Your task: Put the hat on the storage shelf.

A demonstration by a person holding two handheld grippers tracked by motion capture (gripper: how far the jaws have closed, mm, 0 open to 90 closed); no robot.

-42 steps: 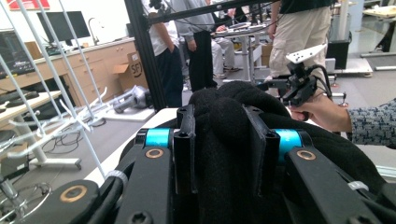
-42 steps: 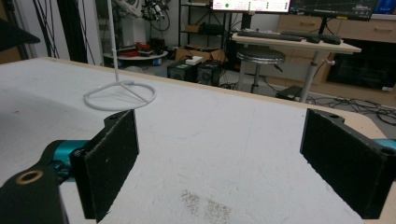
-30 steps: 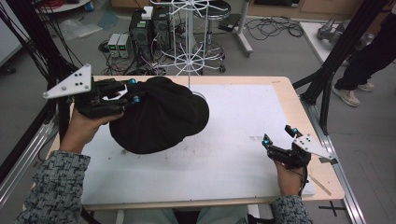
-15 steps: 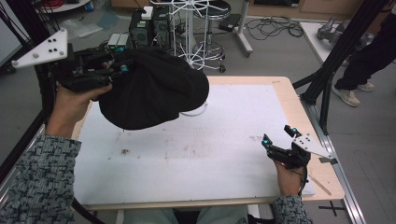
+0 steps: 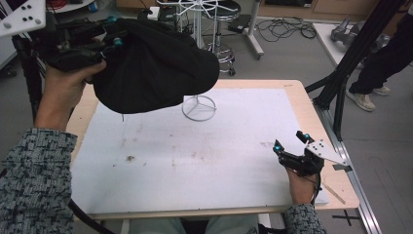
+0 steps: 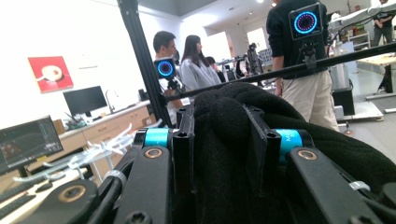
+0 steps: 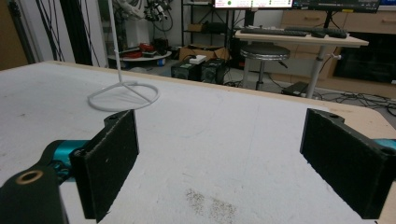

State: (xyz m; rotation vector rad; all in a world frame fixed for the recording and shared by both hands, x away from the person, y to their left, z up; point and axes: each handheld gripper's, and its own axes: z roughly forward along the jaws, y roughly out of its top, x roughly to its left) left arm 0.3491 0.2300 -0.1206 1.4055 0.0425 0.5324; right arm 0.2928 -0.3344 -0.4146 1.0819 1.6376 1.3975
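Lifted higher off the table (image 5: 234, 190), left gripper (image 5: 104, 41) clamps the black cap (image 5: 156, 68); right gripper (image 5: 290, 146) rests wide open.

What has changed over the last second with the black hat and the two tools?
The left tool, shut on the black hat, has lifted it off the white table mat toward the white wire stand. The right tool stayed open and resting at the mat's right edge.
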